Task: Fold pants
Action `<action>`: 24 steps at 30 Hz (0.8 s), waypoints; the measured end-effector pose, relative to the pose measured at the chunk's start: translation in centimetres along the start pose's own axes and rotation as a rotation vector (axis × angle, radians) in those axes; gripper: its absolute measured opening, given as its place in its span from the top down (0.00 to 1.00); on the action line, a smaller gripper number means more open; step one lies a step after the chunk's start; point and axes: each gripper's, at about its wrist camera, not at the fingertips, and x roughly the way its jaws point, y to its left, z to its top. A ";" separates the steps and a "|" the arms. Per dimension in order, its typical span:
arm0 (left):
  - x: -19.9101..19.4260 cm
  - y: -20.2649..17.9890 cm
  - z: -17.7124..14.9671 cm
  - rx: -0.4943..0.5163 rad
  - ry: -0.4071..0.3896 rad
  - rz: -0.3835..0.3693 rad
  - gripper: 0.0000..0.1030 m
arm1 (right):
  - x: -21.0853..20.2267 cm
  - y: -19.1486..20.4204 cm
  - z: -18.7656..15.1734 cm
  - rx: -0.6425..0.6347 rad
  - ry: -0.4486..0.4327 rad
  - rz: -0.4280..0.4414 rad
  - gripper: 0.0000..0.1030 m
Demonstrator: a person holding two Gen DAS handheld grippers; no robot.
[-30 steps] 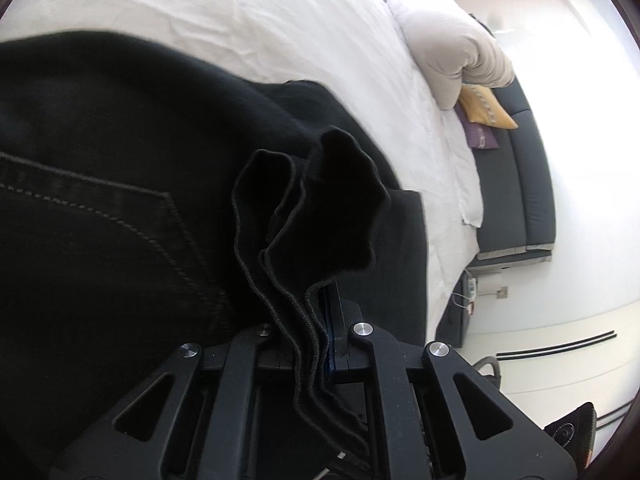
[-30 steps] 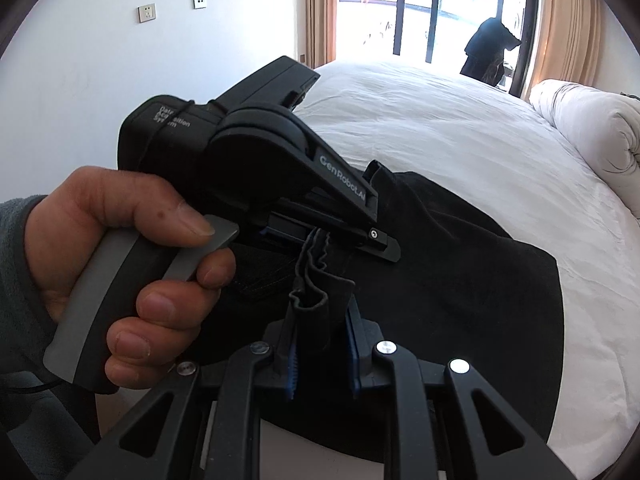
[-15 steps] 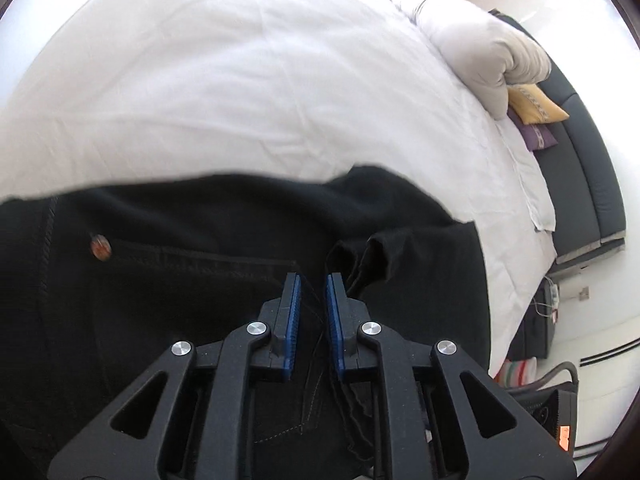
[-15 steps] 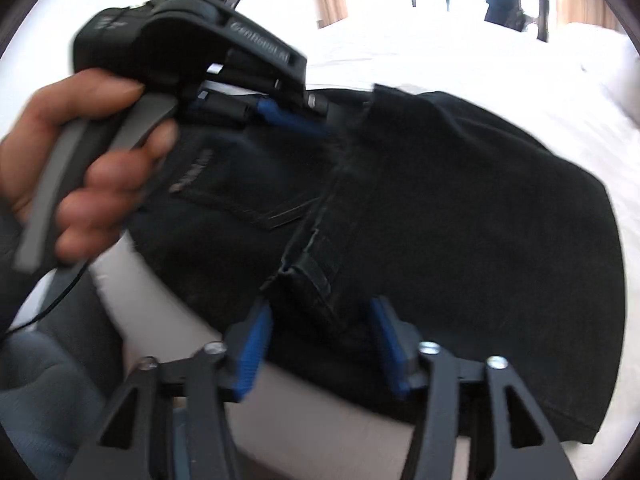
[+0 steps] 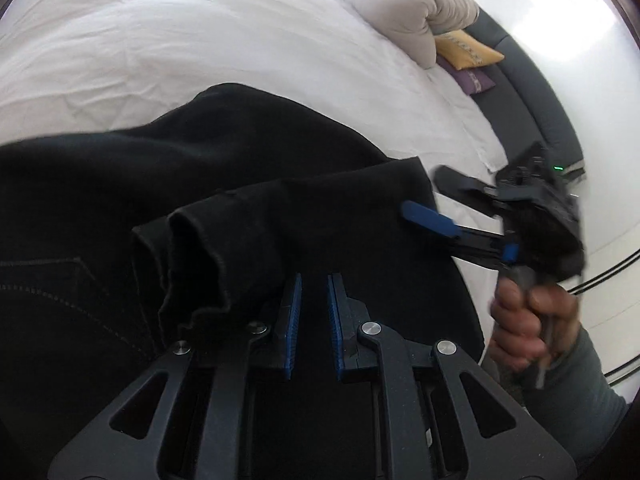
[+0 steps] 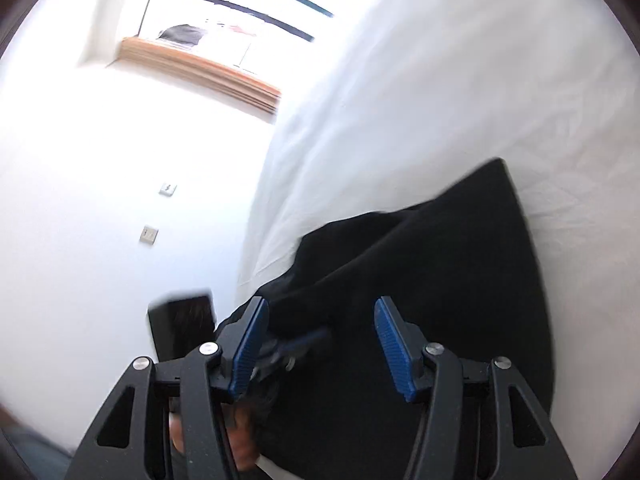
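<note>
Left gripper (image 5: 312, 320) low over the pants (image 5: 200, 220), blue pads a narrow gap apart, nothing pinched between them; jaws opened a little in the last second. Bunched hem folds (image 5: 188, 264) lie just left of its left finger, touching the finger base. Right gripper (image 6: 320, 344) spread wide, jaws just opened from a tighter setting, no cloth pressed by the pads; black fabric lies under and beyond the gap. In the left wrist view the right gripper comes in from the right, one blue pad (image 5: 428, 218) over the pants' right edge, a hand (image 5: 524, 320) on its handle, grey sleeve (image 5: 576, 400) behind. In the right wrist view the left gripper's blue tip shows blurred between the right fingers.

Pants: black, lying folded on the white bed (image 5: 200, 40), near its edge, pocket stitching (image 5: 60, 288) at left. Further off: rolled white duvet (image 5: 400, 4), yellow cushion (image 5: 466, 50), purple cushion (image 5: 474, 80), dark sofa (image 5: 536, 112). Right wrist view far side: white wall with two outlets (image 6: 150, 234), wooden ledge (image 6: 208, 76), window (image 6: 240, 8); motion blur throughout.
</note>
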 end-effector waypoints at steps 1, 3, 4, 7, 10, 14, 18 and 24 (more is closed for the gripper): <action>-0.1 0.7 -0.2 -0.021 -0.003 -0.018 0.88 | 0.6 -1.7 1.0 0.051 0.002 -0.032 0.52; -0.3 1.7 -0.3 -0.044 0.002 -0.028 0.88 | 0.8 -4.5 2.5 0.155 -0.016 0.056 0.68; -0.5 1.8 -0.6 -0.043 0.004 -0.021 0.88 | 0.8 -5.4 3.0 0.207 -0.023 0.102 0.69; -0.8 1.6 -1.8 -0.035 0.009 0.009 0.88 | 0.5 -6.3 3.1 0.227 0.026 0.150 0.70; -0.5 0.9 -1.5 -0.036 0.014 0.026 0.87 | -0.4 -5.5 1.5 0.147 0.106 0.127 0.69; -0.2 0.0 -2.6 -0.023 0.032 0.024 0.87 | -2.5 -5.9 -2.4 0.088 0.167 0.124 0.68; 0.5 -0.4 -3.7 -0.018 0.036 0.010 0.88 | -4.8 -6.8 -5.8 0.108 0.222 0.155 0.68; -0.3 -1.2 -5.2 0.022 0.034 0.026 0.88 | -6.7 -5.0 -9.6 0.027 0.386 0.100 0.55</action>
